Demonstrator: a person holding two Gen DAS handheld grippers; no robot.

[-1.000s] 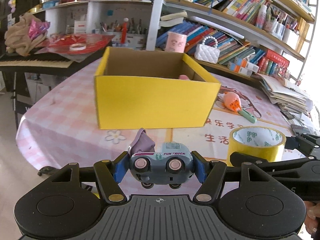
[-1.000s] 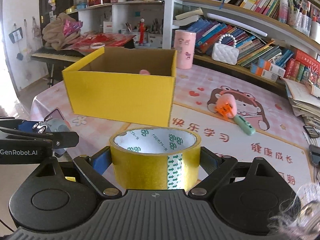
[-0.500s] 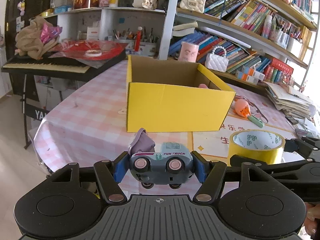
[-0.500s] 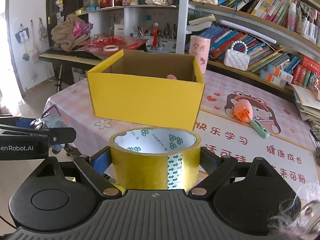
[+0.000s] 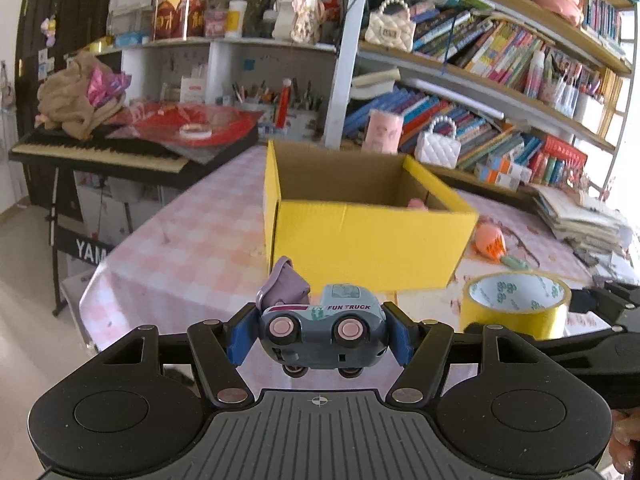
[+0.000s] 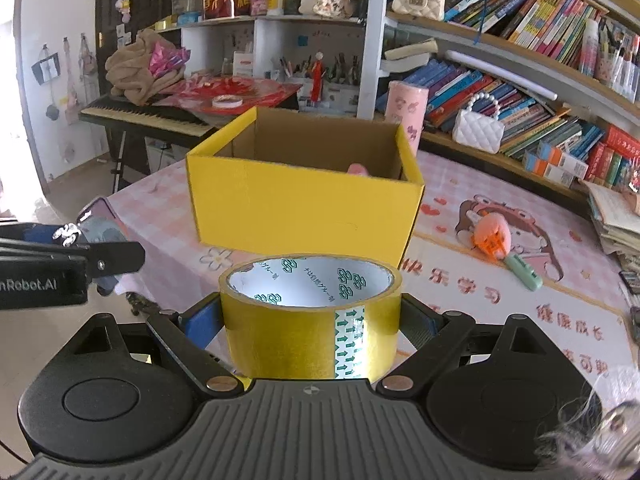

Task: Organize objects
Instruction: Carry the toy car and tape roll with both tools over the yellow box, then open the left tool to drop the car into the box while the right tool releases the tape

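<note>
My left gripper [image 5: 320, 336] is shut on a grey-blue toy truck [image 5: 324, 330] marked FUN TRUCK, held in the air in front of the table. An open yellow cardboard box [image 5: 368, 240] stands on the table beyond it, with something pink inside. My right gripper [image 6: 310, 320] is shut on a roll of yellow tape [image 6: 310, 316], also held off the table, with the yellow box [image 6: 304, 208] straight ahead. The tape roll [image 5: 516, 304] shows at the right of the left wrist view. The left gripper's side [image 6: 72, 260] with the truck shows at the left of the right wrist view.
An orange toy [image 6: 492, 236] and a green marker [image 6: 524, 272] lie on the pink tablecloth [image 6: 520, 308] right of the box. A pink cup [image 6: 406, 112] and bookshelves stand behind. A keyboard piano [image 5: 100, 156] sits left of the table. Papers [image 5: 580, 216] are stacked at the right.
Both grippers have drawn back from the box with their objects still held. The box looks smaller and farther, and more of the table's near edge and floor shows.
</note>
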